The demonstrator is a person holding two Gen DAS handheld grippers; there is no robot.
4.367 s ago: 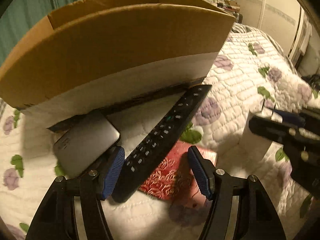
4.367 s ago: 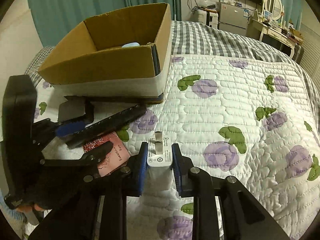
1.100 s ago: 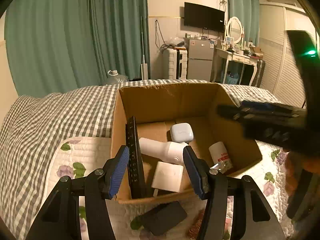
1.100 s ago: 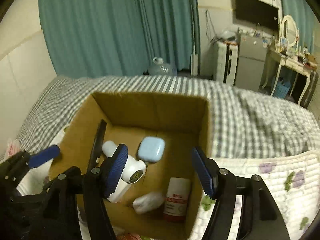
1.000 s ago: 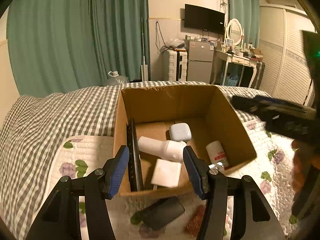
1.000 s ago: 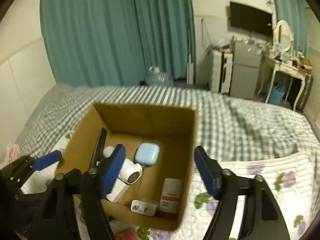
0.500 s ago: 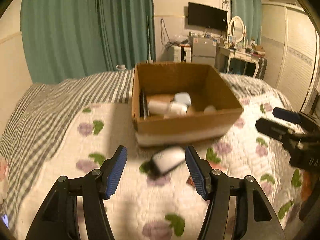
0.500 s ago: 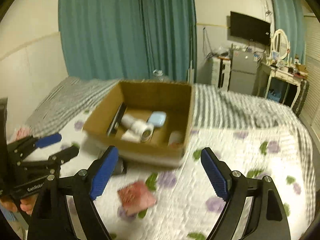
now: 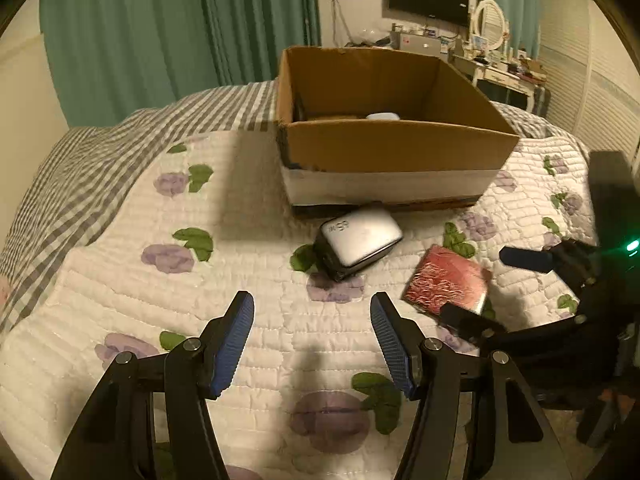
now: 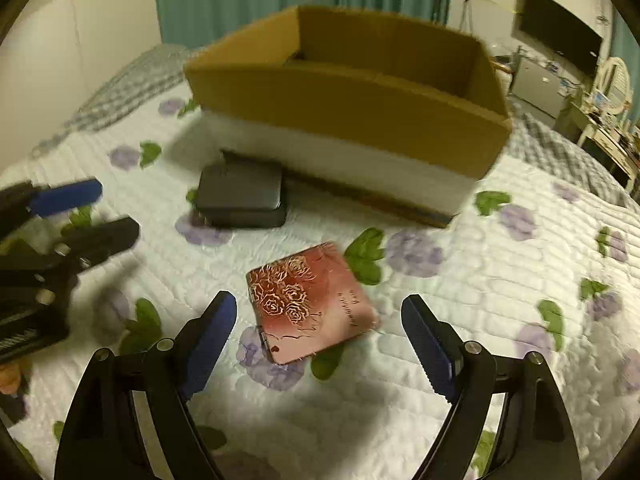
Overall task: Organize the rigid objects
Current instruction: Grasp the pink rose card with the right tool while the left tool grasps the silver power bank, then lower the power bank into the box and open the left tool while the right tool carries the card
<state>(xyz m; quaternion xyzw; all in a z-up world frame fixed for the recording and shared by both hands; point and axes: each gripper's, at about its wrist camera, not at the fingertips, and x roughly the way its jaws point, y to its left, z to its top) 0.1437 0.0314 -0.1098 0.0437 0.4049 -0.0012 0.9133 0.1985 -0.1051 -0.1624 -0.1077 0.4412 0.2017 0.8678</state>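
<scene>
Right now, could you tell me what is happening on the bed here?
A person with two handheld grippers is sorting loose items into the cardboard box on the quilt. Both grippers are open and hold nothing. The left gripper points toward the silver power bank lying just in front of the box, and the right gripper hovers over the red rose-patterned case. Both items are not yet boxed.

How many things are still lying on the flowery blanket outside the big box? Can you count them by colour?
Red: 1, the flat red square case with gold roses.
Grey and black: 1, the rounded grey-and-black power bank beside the brown cardboard box.
Total: 2 on the white flowered quilt.
</scene>
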